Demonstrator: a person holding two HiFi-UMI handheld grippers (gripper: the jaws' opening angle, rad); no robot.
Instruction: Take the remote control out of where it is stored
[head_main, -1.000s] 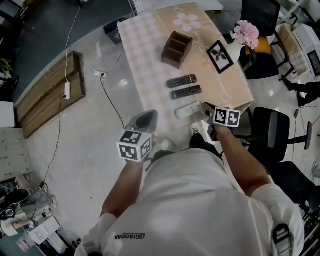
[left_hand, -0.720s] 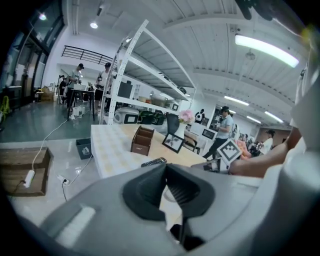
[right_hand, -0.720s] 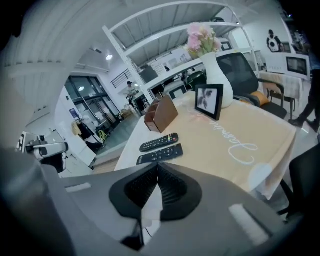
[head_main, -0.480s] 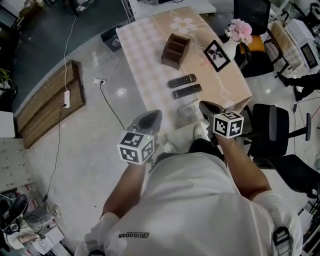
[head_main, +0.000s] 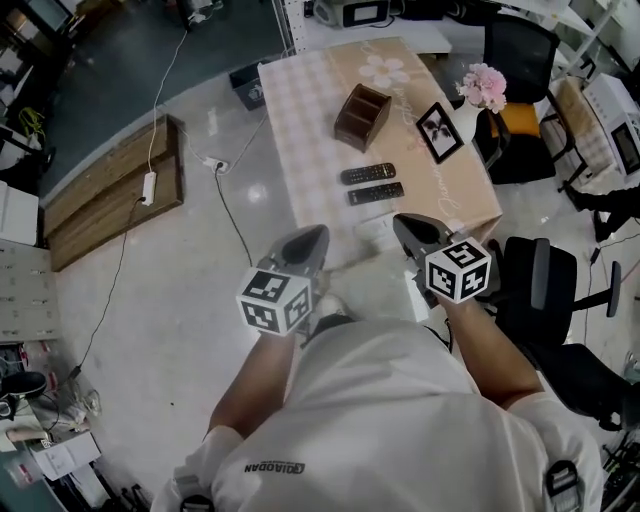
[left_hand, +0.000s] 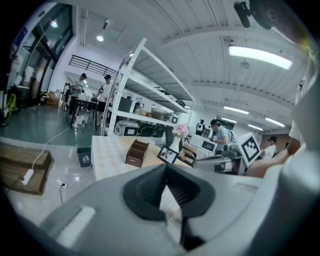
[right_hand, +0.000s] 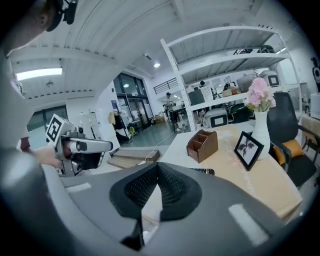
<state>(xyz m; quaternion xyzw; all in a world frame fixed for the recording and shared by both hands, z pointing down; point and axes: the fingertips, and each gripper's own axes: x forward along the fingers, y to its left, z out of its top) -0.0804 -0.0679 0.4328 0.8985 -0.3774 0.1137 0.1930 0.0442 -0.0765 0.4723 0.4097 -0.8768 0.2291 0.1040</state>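
Note:
Two black remote controls (head_main: 368, 173) (head_main: 375, 193) lie side by side on the cloth-covered table (head_main: 310, 110). A white remote (head_main: 375, 231) lies nearer the front edge. Behind them stands the brown wooden holder (head_main: 361, 116), also in the right gripper view (right_hand: 202, 144) and the left gripper view (left_hand: 136, 152). My left gripper (head_main: 318, 232) hangs in the air off the table's front left, shut and empty (left_hand: 165, 166). My right gripper (head_main: 402, 222) hovers over the front edge just right of the white remote, shut with nothing in it (right_hand: 158, 165).
A picture frame (head_main: 440, 132) and a vase of pink flowers (head_main: 483, 87) stand at the table's right side. Office chairs (head_main: 545, 280) crowd the right. A wooden pallet (head_main: 110, 205) and a power strip with its cable (head_main: 215, 163) lie on the floor to the left.
Both grippers have risen, the right one more, lifting away from the white remote at the table's front edge and rolling. The remotes have stayed on the table.

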